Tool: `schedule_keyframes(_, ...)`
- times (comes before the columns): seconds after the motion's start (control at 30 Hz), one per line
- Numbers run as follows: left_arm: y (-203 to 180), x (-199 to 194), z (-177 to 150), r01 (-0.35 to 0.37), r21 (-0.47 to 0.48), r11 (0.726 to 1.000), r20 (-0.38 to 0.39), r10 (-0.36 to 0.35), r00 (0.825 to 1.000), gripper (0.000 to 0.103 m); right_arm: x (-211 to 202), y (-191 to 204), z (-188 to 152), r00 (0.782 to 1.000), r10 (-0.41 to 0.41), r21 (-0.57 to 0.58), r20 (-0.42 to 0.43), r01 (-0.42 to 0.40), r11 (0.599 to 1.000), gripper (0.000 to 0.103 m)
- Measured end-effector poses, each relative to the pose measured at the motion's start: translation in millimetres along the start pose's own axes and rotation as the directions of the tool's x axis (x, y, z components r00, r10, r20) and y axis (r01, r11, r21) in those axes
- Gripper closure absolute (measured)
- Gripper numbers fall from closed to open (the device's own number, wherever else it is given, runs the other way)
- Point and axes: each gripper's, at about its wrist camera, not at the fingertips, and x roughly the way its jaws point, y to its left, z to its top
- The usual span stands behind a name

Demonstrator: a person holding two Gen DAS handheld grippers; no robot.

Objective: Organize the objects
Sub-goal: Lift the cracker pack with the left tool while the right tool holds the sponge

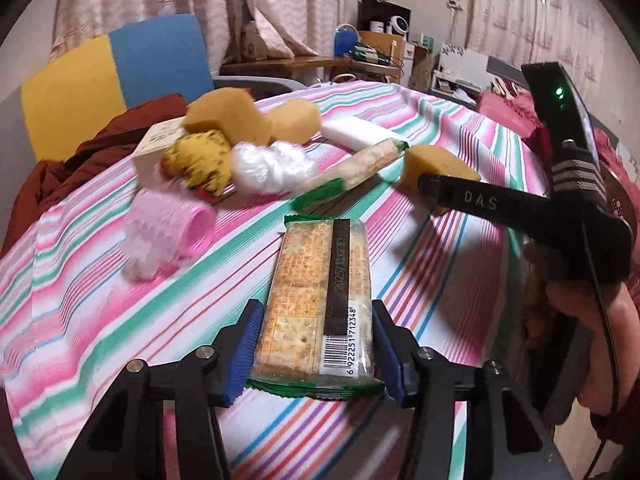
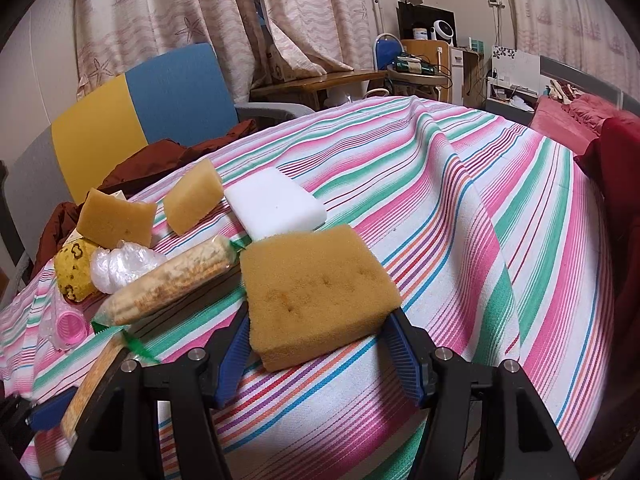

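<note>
Two grippers clamped, left (image 1: 316,344) on cracker pack (image 1: 320,300), right (image 2: 316,344) on sponge (image 2: 316,288), clutter beside.

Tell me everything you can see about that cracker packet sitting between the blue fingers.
The cracker packet is a long clear plastic sleeve with green crimped ends, showing pale speckled crackers inside. A black strip with a printed date runs down it, ending in a white barcode label. It looks sealed and points away from the camera over the striped tablecloth. The left gripper straddles its near end, blue pads at both sides.
</note>
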Motion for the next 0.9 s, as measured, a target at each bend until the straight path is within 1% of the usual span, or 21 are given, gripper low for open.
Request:
schedule_keyframes(0.03,2,-4,-3,-0.001,-0.01,1.0,0.004,0.001,1.0,0.049,0,1,0,1.0,0.003,-0.002,0.0,-0.003,1.0,0.039)
schedule_keyframes(0.23,1,-17,-16,-0.063,-0.022,0.998,0.031,0.063,0.998,0.05,-11,5,-7,1.0,0.031,-0.025,-0.004,-0.031,0.999,0.04)
schedule_keyframes(0.33,4,-22,-20,-0.074,-0.04,0.996,0.036,0.075,0.997,0.05,-24,11,-21,0.999,0.044,-0.061,-0.005,-0.044,0.997,0.04)
schedule_keyframes(0.43,11,-27,-24,-0.075,-0.082,0.994,0.039,0.078,0.996,0.05,-38,21,-38,0.999,0.053,-0.121,0.007,-0.051,0.991,0.04)
schedule_keyframes(0.53,19,-34,-31,-0.072,-0.128,0.989,0.05,0.079,0.996,0.05,-43,28,-44,0.998,0.069,-0.149,-0.009,-0.069,0.986,0.04)
schedule_keyframes(0.63,25,-41,-38,-0.068,-0.168,0.983,0.065,0.08,0.995,0.05,-48,29,-46,0.994,0.1,-0.12,-0.032,-0.103,0.987,0.04)
schedule_keyframes(0.77,32,-53,-53,-0.063,-0.218,0.974,0.087,0.084,0.993,0.05,-58,43,-51,0.985,0.16,-0.109,-0.061,-0.165,0.98,0.041)
schedule_keyframes(0.9,31,-65,-67,-0.063,-0.227,0.972,0.106,0.089,0.99,0.05,-73,65,-55,0.974,0.216,-0.146,-0.067,-0.223,0.964,0.041)
